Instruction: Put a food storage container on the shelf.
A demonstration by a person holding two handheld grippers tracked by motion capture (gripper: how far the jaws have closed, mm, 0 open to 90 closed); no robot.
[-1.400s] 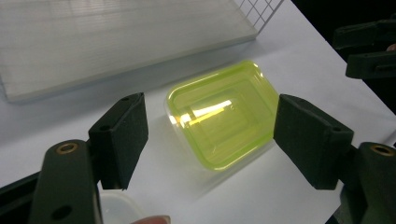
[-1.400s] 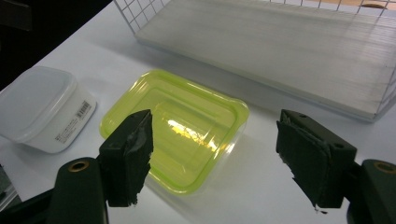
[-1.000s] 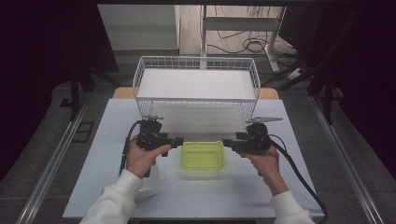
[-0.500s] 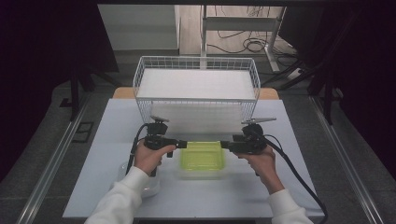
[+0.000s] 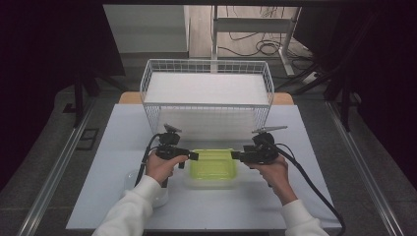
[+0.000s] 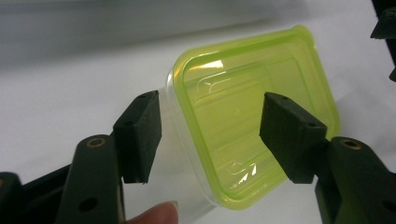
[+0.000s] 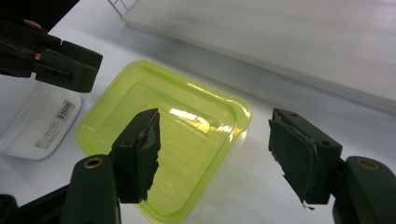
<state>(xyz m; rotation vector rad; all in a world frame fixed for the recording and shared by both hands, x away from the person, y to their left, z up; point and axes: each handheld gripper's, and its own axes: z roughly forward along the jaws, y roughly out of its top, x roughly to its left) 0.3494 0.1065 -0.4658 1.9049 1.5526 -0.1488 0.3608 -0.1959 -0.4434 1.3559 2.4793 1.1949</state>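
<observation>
Both grippers open, left gripper [image 5: 193, 156] jaws just closing around the left rim of the green-lidded container [image 5: 213, 165] on the table [image 5: 118, 142], right gripper [image 5: 235, 156] straddling its right corner; uneven pinch could tip it.

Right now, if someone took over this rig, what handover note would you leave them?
Left hand-held gripper: open at the left end of the green-lidded container; its jaws have just been closing, straddling that end without pressing on it.
Right hand-held gripper: open, jaws either side of the container's right end, not gripping.
The container sits on the white table, lid on, in front of the wire basket. A second clear container stands by the left forearm.
Done: both grippers lined up on the container.
Left: probably close both, then lift or open it.
</observation>
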